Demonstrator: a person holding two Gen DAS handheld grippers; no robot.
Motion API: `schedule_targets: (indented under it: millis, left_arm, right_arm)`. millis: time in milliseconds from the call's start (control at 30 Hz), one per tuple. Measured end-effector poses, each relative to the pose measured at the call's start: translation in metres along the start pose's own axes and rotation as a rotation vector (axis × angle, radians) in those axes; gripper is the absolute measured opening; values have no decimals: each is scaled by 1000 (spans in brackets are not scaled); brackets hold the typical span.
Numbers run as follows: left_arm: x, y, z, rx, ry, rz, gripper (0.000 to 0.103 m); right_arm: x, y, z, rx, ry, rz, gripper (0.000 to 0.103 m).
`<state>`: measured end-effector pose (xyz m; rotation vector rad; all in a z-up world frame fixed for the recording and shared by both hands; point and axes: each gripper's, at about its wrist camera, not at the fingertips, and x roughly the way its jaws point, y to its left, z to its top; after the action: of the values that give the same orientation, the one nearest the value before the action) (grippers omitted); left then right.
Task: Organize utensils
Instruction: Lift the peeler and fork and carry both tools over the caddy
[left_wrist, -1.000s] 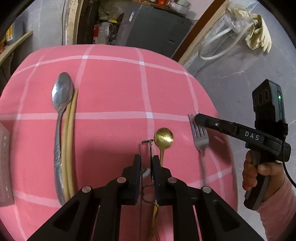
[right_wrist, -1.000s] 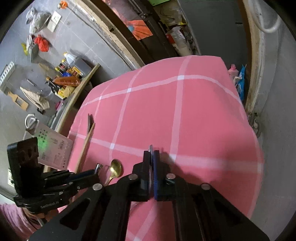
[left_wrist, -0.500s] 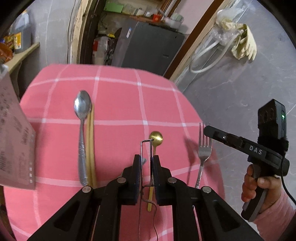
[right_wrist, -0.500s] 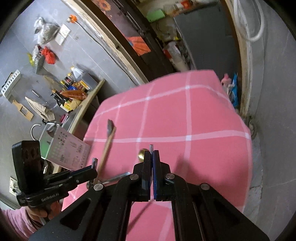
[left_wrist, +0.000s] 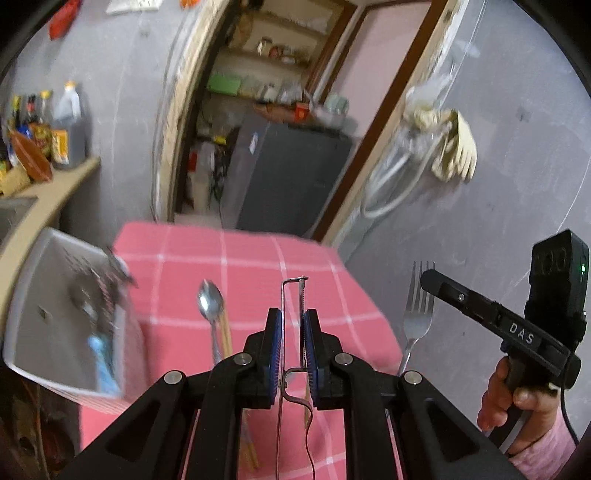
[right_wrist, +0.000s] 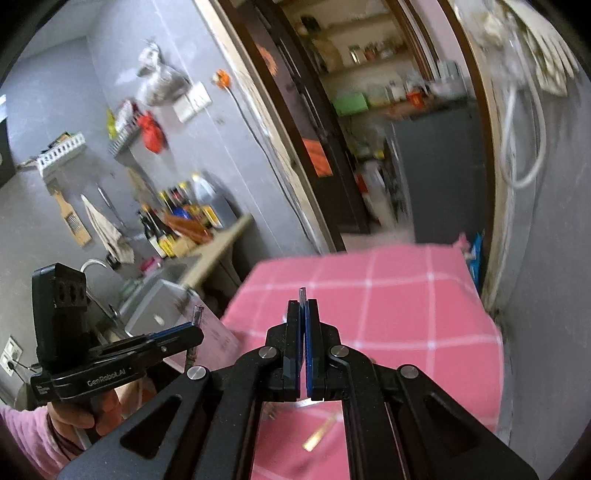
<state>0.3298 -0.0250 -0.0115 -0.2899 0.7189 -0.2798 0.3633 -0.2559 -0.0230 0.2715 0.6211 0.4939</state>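
Right of the grey plastic utensil bin (left_wrist: 37, 280), your left claw (left_wrist: 293, 319) is clamped on a thin steel wire-frame tool (left_wrist: 292, 282). Farther right, your right claw (right_wrist: 303, 310) pinches a silver fork (left_wrist: 417, 314). Both look light, stiff and slick, so grip them firmly mid-handle.

Shiny metal fork (left_wrist: 416, 314) and spoon (left_wrist: 210, 301); matt pink checked cloth (left_wrist: 251, 266); smooth grey plastic bin (left_wrist: 48, 295).
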Motion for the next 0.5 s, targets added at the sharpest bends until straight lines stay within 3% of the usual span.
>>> schedule_targets:
  millis: [300,500]
  left_arm:
    - [-69,34,52,20,-160,66,12]
    - [-99,69,70,-10,-238,127,12]
  right_arm:
    - [-2,75,42,-77,-114,38,2]
    - [16,119,48,-91,-175,53,2]
